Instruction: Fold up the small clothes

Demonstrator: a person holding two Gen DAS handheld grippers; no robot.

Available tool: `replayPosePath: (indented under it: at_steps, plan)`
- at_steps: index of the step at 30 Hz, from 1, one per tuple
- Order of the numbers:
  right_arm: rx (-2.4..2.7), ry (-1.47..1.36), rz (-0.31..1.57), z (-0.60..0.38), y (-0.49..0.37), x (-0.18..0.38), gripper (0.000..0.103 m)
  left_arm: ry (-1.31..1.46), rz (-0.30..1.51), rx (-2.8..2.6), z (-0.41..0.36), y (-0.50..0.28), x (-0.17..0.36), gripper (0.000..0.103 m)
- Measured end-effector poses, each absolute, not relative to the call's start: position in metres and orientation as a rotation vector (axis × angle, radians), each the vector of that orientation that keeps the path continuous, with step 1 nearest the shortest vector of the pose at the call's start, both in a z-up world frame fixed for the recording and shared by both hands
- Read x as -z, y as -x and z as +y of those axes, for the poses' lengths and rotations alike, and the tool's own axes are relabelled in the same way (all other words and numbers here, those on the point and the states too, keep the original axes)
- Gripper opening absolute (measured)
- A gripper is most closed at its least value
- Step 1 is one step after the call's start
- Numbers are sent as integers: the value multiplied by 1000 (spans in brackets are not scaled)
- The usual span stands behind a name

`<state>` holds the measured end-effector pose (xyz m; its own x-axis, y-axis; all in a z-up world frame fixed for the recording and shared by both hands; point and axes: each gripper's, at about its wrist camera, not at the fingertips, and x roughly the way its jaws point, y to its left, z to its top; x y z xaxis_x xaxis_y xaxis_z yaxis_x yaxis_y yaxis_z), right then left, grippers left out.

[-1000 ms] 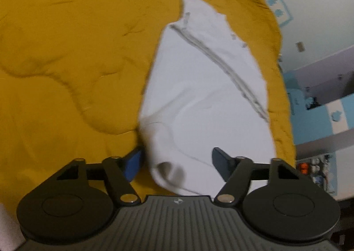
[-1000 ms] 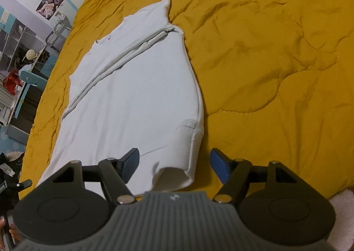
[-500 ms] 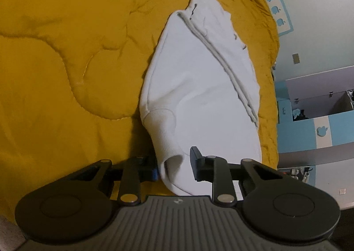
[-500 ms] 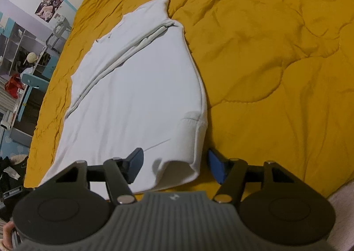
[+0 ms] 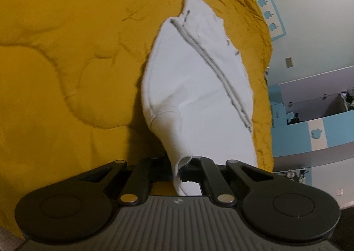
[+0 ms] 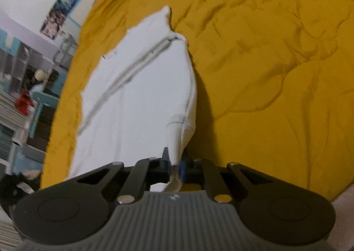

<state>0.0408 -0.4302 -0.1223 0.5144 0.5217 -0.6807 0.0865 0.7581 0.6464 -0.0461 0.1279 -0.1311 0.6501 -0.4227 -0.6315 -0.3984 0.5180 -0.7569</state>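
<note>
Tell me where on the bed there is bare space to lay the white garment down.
Bare yellow quilt lies wide to the right of the white garment. On its other side, only a narrow strip remains before the bed's edge.

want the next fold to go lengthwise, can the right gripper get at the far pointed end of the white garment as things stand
Probably not: the right gripper is shut on the white garment at its near cuff, and the pointed end lies across the yellow quilt.

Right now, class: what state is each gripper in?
Left gripper: closed on the white garment, at a cuffed corner.
Right gripper: closed on the same garment's other cuffed corner.
</note>
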Motion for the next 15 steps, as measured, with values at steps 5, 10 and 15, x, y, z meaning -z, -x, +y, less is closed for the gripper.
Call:
replayPosePath:
  at_steps: [5, 10, 15]
  plan:
    - [-295, -772, 951, -434, -63, 105, 2, 1069, 849, 95, 137, 24, 110, 4]
    - [-314, -716, 870, -422, -121, 78, 2, 977, 793, 144, 154, -41, 85, 4]
    - [-340, -694, 791, -402, -213, 56, 2, 921, 712, 202, 180, -136, 69, 4]
